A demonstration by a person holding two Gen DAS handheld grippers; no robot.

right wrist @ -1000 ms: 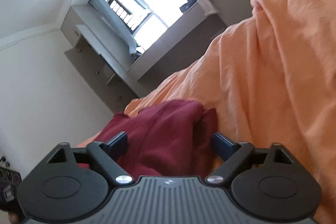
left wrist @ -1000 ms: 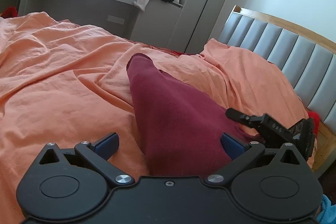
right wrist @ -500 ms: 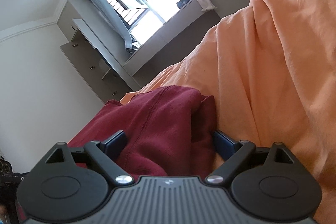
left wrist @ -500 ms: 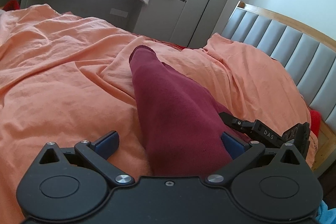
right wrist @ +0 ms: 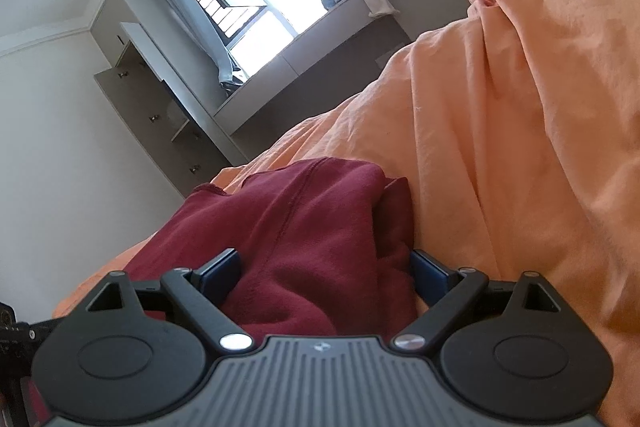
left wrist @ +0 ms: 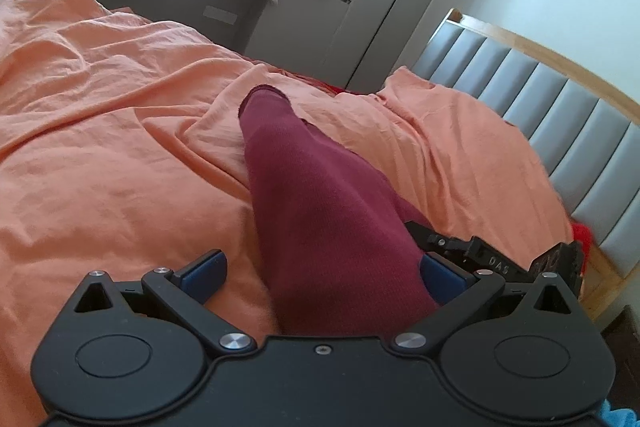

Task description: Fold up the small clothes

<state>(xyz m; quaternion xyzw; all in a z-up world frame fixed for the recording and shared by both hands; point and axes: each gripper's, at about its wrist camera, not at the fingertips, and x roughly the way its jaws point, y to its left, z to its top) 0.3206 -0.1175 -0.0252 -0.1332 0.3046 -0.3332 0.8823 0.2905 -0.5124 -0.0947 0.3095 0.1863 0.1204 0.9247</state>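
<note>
While the maroon garment [left wrist: 320,211] lies stretched, unfolded, mid-bed toward the headboard [left wrist: 560,107], I have my left gripper [left wrist: 320,275] and right gripper [right wrist: 326,267] spread around its near end; folding remains.

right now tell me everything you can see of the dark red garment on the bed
The dark red garment is a soft, fleecy-looking knit with a stitched seam and a raw-looking hem at its far end. It lies stretched long and narrow across the rumpled orange sheet, bunched in folds at its near end. That end sits between the open fingers of the left gripper and the right gripper, whose pads flank the cloth; neither is clamped shut.
</note>
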